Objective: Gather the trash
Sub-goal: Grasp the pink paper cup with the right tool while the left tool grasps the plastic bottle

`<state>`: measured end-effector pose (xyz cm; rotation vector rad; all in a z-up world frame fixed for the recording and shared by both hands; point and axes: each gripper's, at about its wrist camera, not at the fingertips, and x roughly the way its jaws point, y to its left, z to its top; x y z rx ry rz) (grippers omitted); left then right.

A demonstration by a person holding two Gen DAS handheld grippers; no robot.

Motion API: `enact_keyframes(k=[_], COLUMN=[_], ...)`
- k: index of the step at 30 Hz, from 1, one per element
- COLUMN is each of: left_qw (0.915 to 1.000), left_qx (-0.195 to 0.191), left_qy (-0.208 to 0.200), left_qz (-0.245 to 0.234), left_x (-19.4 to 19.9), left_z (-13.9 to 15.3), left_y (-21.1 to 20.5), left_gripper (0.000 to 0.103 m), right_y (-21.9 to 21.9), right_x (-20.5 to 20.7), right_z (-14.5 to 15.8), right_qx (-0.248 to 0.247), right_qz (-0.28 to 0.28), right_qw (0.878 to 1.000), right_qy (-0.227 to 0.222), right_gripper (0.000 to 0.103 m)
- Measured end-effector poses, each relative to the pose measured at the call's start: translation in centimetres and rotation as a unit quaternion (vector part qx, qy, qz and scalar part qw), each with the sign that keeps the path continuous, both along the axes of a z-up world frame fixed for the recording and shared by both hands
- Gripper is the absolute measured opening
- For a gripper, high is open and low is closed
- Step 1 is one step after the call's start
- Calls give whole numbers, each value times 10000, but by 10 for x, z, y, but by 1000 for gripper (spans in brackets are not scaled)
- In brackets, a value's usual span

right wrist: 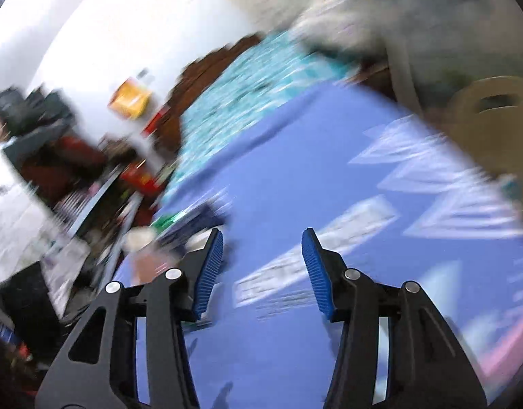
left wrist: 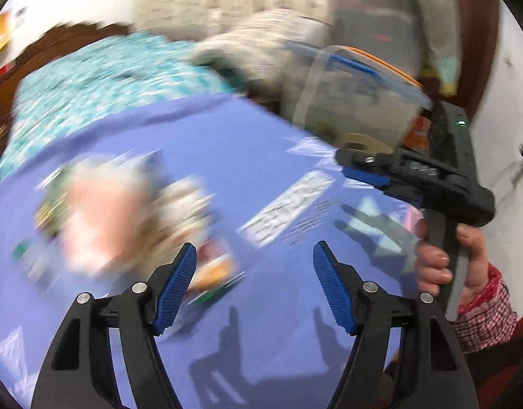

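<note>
While both views smear badly, we see our left gripper [left wrist: 254, 269] and right gripper [right wrist: 262, 260] spread wide with nothing between them, above the blue cloth [left wrist: 227, 143]. Blurred wrappers [left wrist: 213, 272] lie just beyond the left one; farther off, white paper scraps [right wrist: 428, 170] and a clear bin [left wrist: 356, 92].

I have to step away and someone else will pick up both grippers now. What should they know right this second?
Left gripper: open, empty, above the blue cloth.
Right gripper: open, empty, held in a hand to the right.
Trash: a blurred heap of wrappers lies on the cloth ahead and left of the left gripper; flat paper scraps lie scattered further right.
Done: cannot tell from these blurred views.
Left: pick up the heap and the scraps.
</note>
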<state>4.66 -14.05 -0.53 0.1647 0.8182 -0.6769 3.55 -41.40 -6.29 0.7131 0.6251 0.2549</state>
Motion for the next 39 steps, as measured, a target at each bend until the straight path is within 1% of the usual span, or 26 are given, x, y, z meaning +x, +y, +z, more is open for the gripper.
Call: enact_keyframes(k=[3,5,7,8,9,10,11,13,14,15,16,18,19,21,23,25,27,28,29,32,34,35,36,37,38,39], left_qw=[9969,9904,9801,9749,9678,9631,9574,9511,9480,9445,9428,9414,9420,9457,9491,9516,9553,9561,9569,9573,9577,9579,9574,9596,9593,9586], left_qx=[-304,-596,-921,-1066,-1254,-1362,-1463,-1506,-1557,-1633,-1670,-1726,-1735,-1616,-1286,-956,-765,-703,-557,-32,161,239,368,470,607,690], left_qy=[266,434,698,847,1042,1152,1289,1472,1579,1702,1756,1750,1697,1554,1455,1360,1257,1227,1164,982,908,865,806,767,650,582], left_qz=[680,1168,1615,1762,1918,2014,2131,2260,2282,2288,2290,2310,2319,2352,2479,2585,2563,2567,2602,2717,2728,2727,2747,2668,2681,2702], left_x=[7,13,23,29,36,41,48,58,62,68,70,76,80,86,93,96,90,87,84,75,71,67,63,59,54,50], left_z=[1,-1,-5,-7,-12,-15,-19,-28,-32,-35,-37,-35,-33,-29,-27,-29,-30,-31,-32,-41,-46,-49,-52,-55,-56,-55], left_y=[66,108,146,160,176,184,194,208,213,215,216,218,217,213,206,200,197,197,195,193,192,191,190,187,185,184], left_gripper=[67,67,67,67,67,67,67,68,69,71,74,85,86,87,87,89,89,89,89,89,88,86,73,67,62,60], right_y=[66,105,131,141,148,153,157,166,173,174,179,190,195,209,222,230,221,212,205,179,162,155,148,140,131,124], right_x=[22,37,53,60,69,75,83,92,96,98,98,93,89,76,65,54,44,40,36,23,12,8,4,0,-3,-5], right_z=[5,7,8,6,3,1,-1,-5,-8,-9,-10,-11,-12,-14,-16,-15,-10,-6,-2,8,15,18,19,19,19,17], right_qx=[24,-49,-179,-205,-196,-162,-122,-103,-109,-86,-124,-258,-248,-113,32,9,-144,-218,-244,-216,-293,-325,-352,-365,-363,-346], right_qz=[796,1183,1358,1416,1449,1474,1494,1523,1578,1622,1624,1681,1754,2022,2335,2414,2161,1984,1857,1555,1343,1248,1152,1054,953,857], right_qw=[9968,9930,9906,9897,9892,9888,9884,9876,9864,9855,9852,9835,9821,9770,9696,9679,9746,9786,9813,9872,9904,9916,9927,9937,9948,9956], right_qy=[-51,-33,-5,40,99,162,244,371,449,483,538,615,635,674,730,703,572,494,439,273,149,111,84,74,85,117], right_gripper=[73,74,74,74,74,74,71,55,38,35,35,34,34,34,34,34,34,34,34,34,34,34,34,34,34,34])
